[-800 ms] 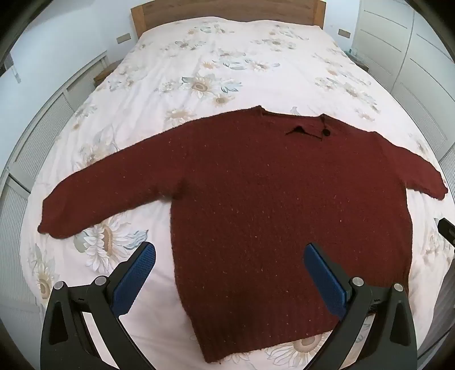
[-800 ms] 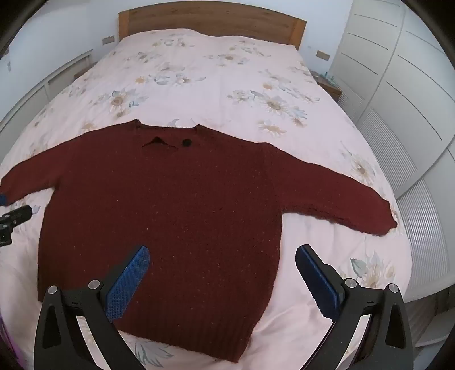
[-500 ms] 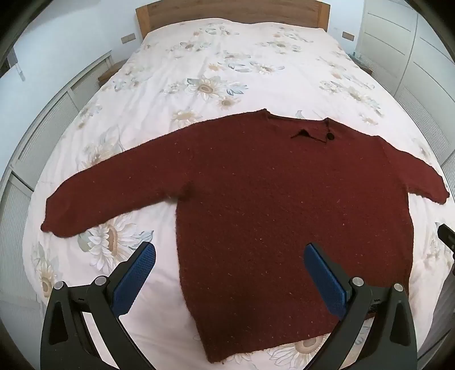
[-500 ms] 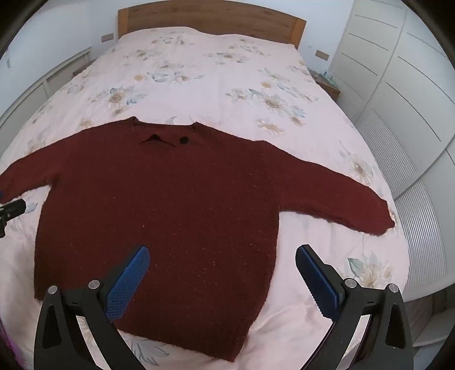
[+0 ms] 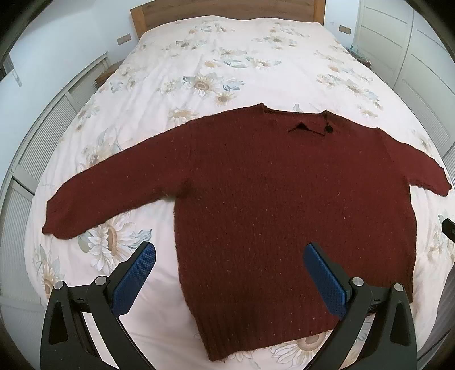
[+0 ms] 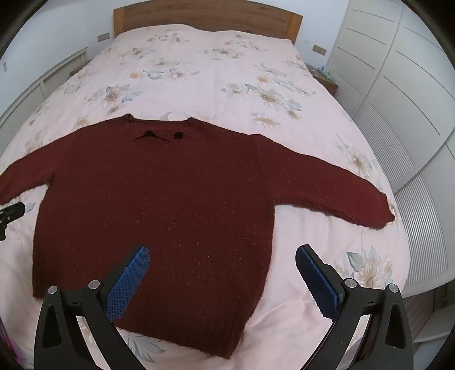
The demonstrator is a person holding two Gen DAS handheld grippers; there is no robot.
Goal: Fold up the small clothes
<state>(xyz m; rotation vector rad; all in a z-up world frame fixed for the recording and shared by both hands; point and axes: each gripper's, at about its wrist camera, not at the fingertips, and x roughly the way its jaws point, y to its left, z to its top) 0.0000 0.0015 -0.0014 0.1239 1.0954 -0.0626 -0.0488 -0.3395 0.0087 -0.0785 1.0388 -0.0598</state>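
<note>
A dark red knitted sweater [image 5: 270, 193] lies flat and spread on the bed, both sleeves stretched out sideways, neck away from me; it also shows in the right wrist view [image 6: 170, 199]. A black button [image 5: 329, 129] sits by the collar. My left gripper [image 5: 229, 273] is open and empty, hovering above the sweater's lower left part near the hem. My right gripper [image 6: 221, 273] is open and empty above the lower right part of the sweater. The left sleeve end [image 5: 57, 224] and right sleeve end [image 6: 378, 216] lie flat on the cover.
The bed has a pale floral duvet [image 5: 227, 57] and a wooden headboard [image 6: 204, 17]. White wardrobe doors [image 6: 398, 85] stand along the right side. White slatted panels [image 5: 34, 148] run along the left. The other gripper's black tip [image 6: 11, 212] shows at the left edge.
Both grippers have drawn back or risen slightly, so the sweater sits lower and a bit farther in each view. The sweater itself has not moved. Both jaws stay open.
</note>
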